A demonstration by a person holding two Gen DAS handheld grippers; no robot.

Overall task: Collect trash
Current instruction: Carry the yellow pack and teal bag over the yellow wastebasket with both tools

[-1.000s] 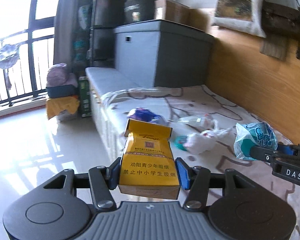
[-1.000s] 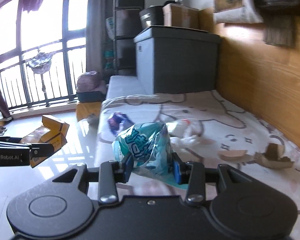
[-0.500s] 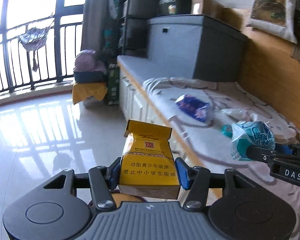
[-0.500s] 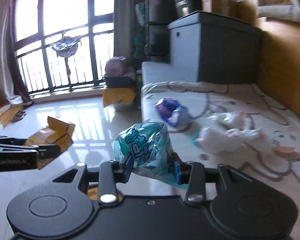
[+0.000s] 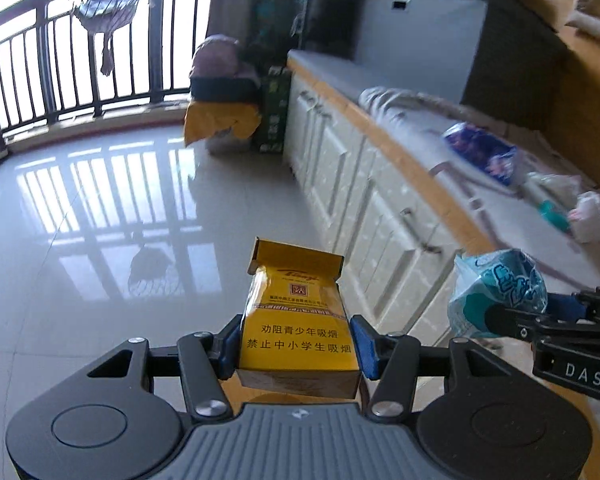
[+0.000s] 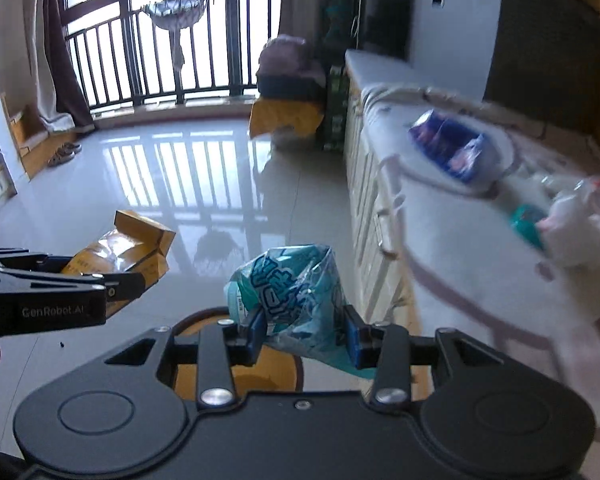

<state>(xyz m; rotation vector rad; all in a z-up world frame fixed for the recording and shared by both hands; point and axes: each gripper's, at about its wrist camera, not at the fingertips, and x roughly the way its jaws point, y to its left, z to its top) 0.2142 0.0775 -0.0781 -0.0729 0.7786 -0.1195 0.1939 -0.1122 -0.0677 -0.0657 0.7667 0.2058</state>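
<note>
My left gripper (image 5: 296, 346) is shut on a yellow cigarette pack (image 5: 298, 316), held upright above the glossy floor; both also show at the left in the right wrist view, the pack (image 6: 120, 252) in the gripper (image 6: 116, 284). My right gripper (image 6: 302, 334) is shut on a crumpled teal plastic wrapper (image 6: 288, 288); the wrapper (image 5: 496, 292) also shows at the right in the left wrist view. More trash lies on the bed: a blue-purple packet (image 6: 448, 150), a white crumpled bag (image 6: 576, 216) and a teal piece (image 6: 526, 216).
A round orange-brown rim (image 6: 240, 368) shows on the floor below my right gripper. White cabinet fronts (image 5: 364, 196) run under the bed edge. A grey storage box (image 5: 420, 28), piled bags (image 5: 224, 96) and balcony railing (image 5: 80, 60) stand at the far side.
Both grippers have swung left and tilted down, away from the bed toward the floor, each still holding its item. The orange-brown rim has come into view below them.
</note>
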